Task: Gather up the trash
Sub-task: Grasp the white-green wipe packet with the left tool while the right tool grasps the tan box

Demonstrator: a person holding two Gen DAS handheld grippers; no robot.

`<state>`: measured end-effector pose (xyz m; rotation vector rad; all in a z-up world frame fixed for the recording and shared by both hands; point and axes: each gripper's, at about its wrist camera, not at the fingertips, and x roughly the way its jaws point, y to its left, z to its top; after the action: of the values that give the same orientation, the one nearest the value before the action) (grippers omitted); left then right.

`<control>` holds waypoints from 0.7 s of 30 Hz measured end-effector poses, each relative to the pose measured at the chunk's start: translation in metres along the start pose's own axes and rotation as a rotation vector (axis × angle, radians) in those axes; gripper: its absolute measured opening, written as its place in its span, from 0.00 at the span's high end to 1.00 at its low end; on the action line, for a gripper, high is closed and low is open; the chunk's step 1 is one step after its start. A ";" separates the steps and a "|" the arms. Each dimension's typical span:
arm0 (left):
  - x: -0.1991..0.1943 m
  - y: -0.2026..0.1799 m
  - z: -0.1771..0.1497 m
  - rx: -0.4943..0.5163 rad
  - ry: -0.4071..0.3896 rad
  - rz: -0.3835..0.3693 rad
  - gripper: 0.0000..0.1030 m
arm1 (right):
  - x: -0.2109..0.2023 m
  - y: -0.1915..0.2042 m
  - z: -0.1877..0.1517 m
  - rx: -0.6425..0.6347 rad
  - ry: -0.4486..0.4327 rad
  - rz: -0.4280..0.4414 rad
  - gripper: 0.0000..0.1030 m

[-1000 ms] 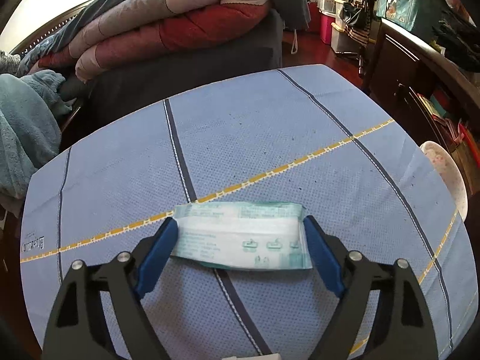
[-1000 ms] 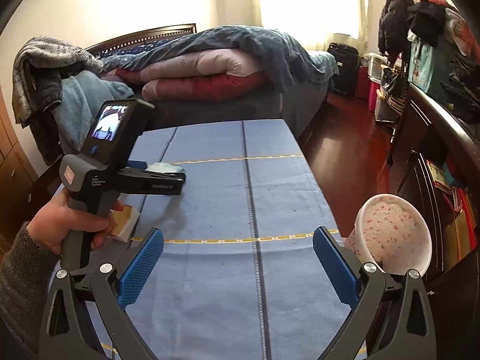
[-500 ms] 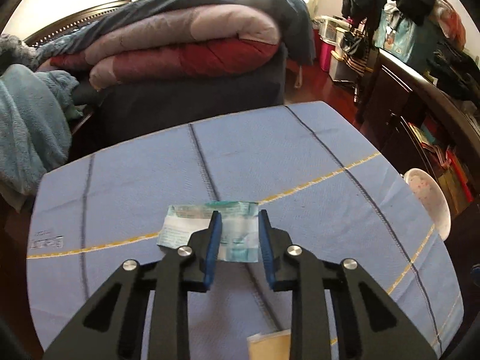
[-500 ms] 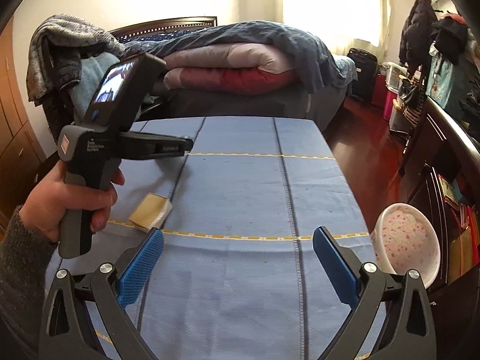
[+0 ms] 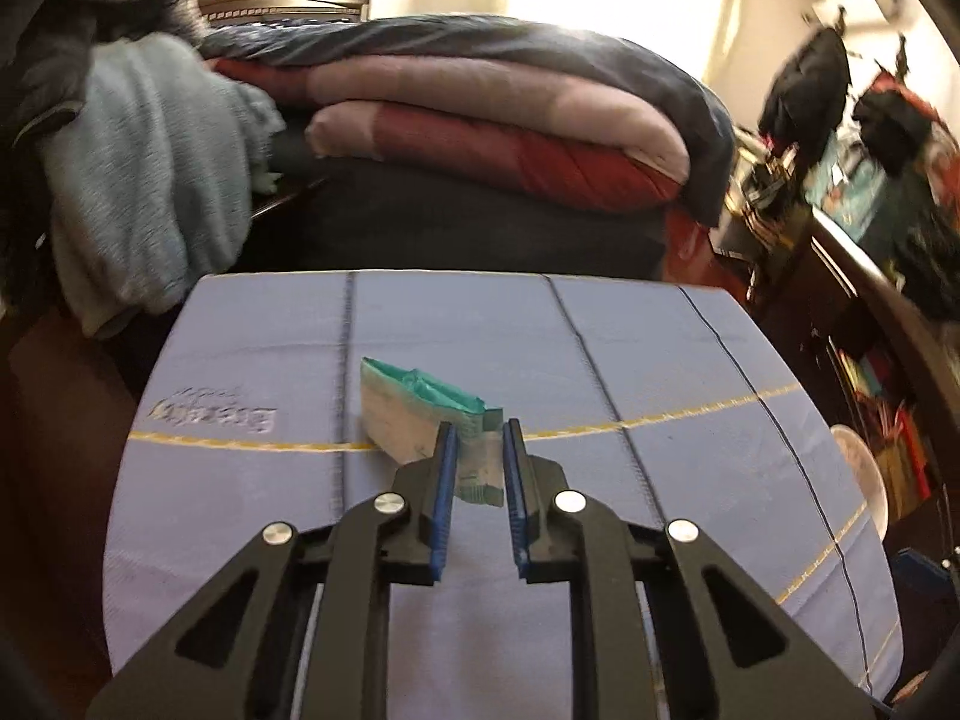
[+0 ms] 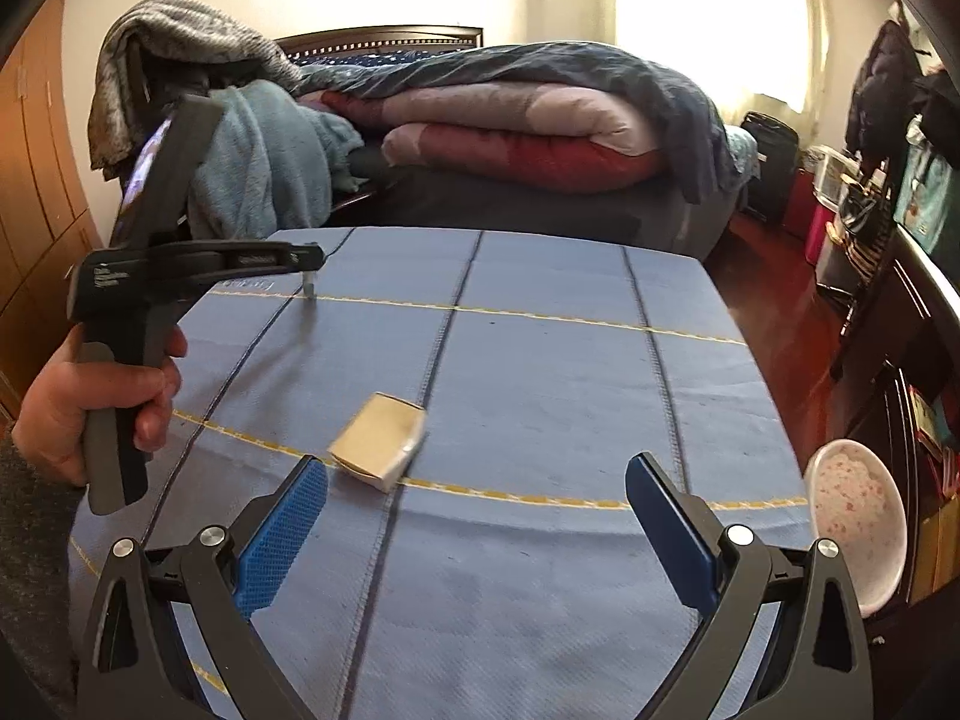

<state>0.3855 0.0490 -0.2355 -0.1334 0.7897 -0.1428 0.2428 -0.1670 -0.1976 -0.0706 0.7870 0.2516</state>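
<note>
change: left claw (image 5: 477, 450) went from spread around the flat wrapper (image 5: 420, 414) to pinching it and lifting it clear; right claw (image 6: 477, 507) swung toward the tan packet (image 6: 378, 441).
left claw: pressed onto the teal-white wrapper's end, rest sticks out left, raised above the blue surface (image 5: 660, 360).
right claw: spread wide, holding nothing, low over the near surface.
tan packet: lies on the surface, just beyond the right claw's left finger.
bin: speckled white bin (image 6: 855, 510) past the surface's right edge.
far: bed (image 6: 510, 120) piled with quilts.
step: first piece picked up.
next: likely carry wrapper right to the bin, release above it; right claw needs to centre on packet.
</note>
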 end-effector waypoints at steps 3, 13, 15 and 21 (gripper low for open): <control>-0.006 0.018 -0.004 -0.038 -0.012 -0.007 0.88 | 0.009 0.008 0.001 -0.014 0.009 -0.001 0.04; -0.023 0.050 -0.008 -0.085 -0.089 -0.010 0.93 | 0.042 0.027 0.010 -0.021 0.061 0.031 0.04; -0.019 0.047 -0.006 -0.076 -0.087 -0.021 0.71 | 0.043 0.028 0.011 -0.019 0.061 0.033 0.04; 0.029 0.040 0.014 -0.040 -0.001 0.079 0.14 | 0.041 0.029 0.013 -0.014 0.054 0.032 0.04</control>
<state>0.4186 0.0841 -0.2531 -0.1397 0.7955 -0.0520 0.2725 -0.1286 -0.2168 -0.0784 0.8403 0.2870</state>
